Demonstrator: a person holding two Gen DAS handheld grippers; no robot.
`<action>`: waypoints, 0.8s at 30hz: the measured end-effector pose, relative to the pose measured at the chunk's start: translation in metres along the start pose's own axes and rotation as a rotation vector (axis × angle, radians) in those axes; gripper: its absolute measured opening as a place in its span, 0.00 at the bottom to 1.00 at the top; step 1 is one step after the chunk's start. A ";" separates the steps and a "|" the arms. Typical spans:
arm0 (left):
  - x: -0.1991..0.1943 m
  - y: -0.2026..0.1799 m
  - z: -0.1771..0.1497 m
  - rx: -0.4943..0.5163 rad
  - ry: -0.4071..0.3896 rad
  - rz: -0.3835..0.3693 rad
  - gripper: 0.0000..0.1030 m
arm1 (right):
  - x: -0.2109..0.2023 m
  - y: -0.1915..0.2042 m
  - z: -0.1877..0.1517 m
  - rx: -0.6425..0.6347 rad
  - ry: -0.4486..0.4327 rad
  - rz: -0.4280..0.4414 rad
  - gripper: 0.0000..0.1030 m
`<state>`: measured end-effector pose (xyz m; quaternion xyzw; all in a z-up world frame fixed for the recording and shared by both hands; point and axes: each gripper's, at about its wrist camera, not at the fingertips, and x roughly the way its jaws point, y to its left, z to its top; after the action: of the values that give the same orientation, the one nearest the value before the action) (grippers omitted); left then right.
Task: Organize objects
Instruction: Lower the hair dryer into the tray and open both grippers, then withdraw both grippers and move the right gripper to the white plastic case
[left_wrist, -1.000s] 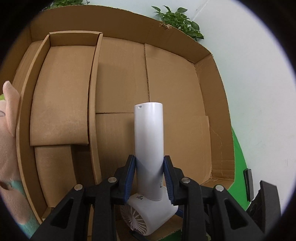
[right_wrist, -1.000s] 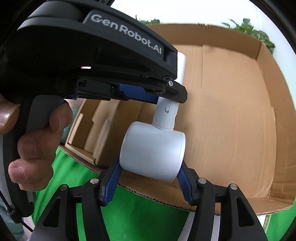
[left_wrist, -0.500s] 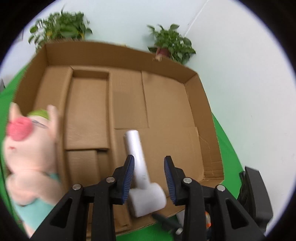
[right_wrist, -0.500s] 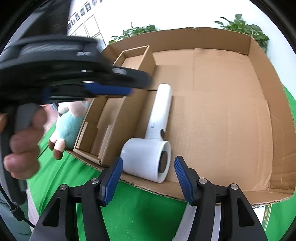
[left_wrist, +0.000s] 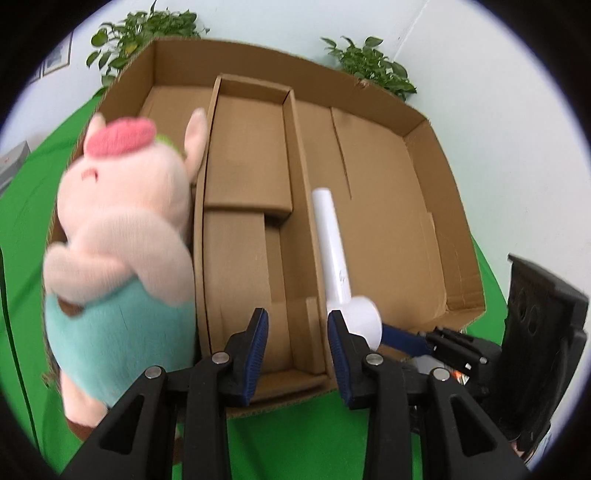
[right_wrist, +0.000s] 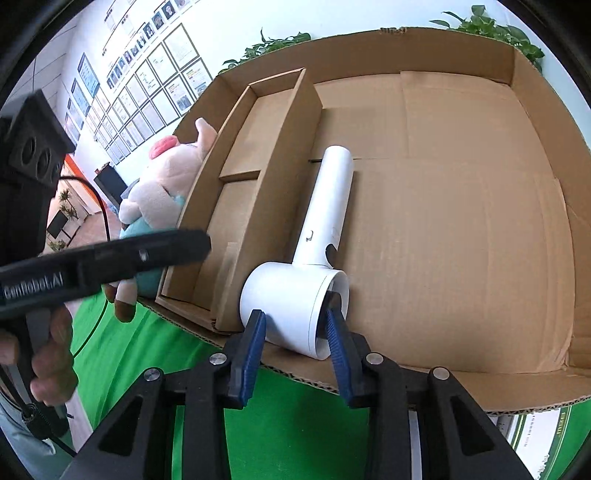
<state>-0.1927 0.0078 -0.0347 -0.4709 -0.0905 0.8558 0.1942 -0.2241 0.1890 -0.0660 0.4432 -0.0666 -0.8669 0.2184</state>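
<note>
A white hair dryer (right_wrist: 314, 258) lies flat in the big right compartment of a shallow cardboard box (right_wrist: 461, 240), handle pointing to the far wall; it also shows in the left wrist view (left_wrist: 338, 266). My right gripper (right_wrist: 295, 332) is open, its blue pads either side of the dryer's barrel at the box's near edge. My left gripper (left_wrist: 297, 339) is open and empty, hovering above the box's near edge over the divider tray (left_wrist: 251, 221). A pink plush pig in a teal outfit (left_wrist: 122, 236) leans against the box's left outer wall.
The box (left_wrist: 424, 206) stands on a green cloth (left_wrist: 310, 439). The narrow cardboard divider tray (right_wrist: 251, 177) fills the box's left part. Potted plants (left_wrist: 369, 62) stand behind the box by the white wall. The right gripper's body (left_wrist: 535, 332) is at right.
Both grippers let go of the hair dryer, which now lies in the box. My left gripper drew back and swung left, bringing the plush pig into view. My right gripper stayed near the barrel.
</note>
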 end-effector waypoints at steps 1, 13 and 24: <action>0.002 0.001 -0.002 -0.004 0.005 0.002 0.31 | 0.003 -0.002 -0.001 -0.004 -0.002 -0.004 0.33; -0.043 -0.020 -0.040 0.044 -0.285 0.201 0.74 | -0.070 0.021 -0.064 -0.119 -0.216 -0.390 1.00; -0.092 -0.071 -0.092 0.157 -0.560 0.428 0.81 | -0.143 0.029 -0.120 -0.121 -0.398 -0.420 1.00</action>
<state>-0.0538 0.0314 0.0107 -0.2103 0.0267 0.9772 0.0139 -0.0461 0.2347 -0.0228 0.2545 0.0368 -0.9654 0.0430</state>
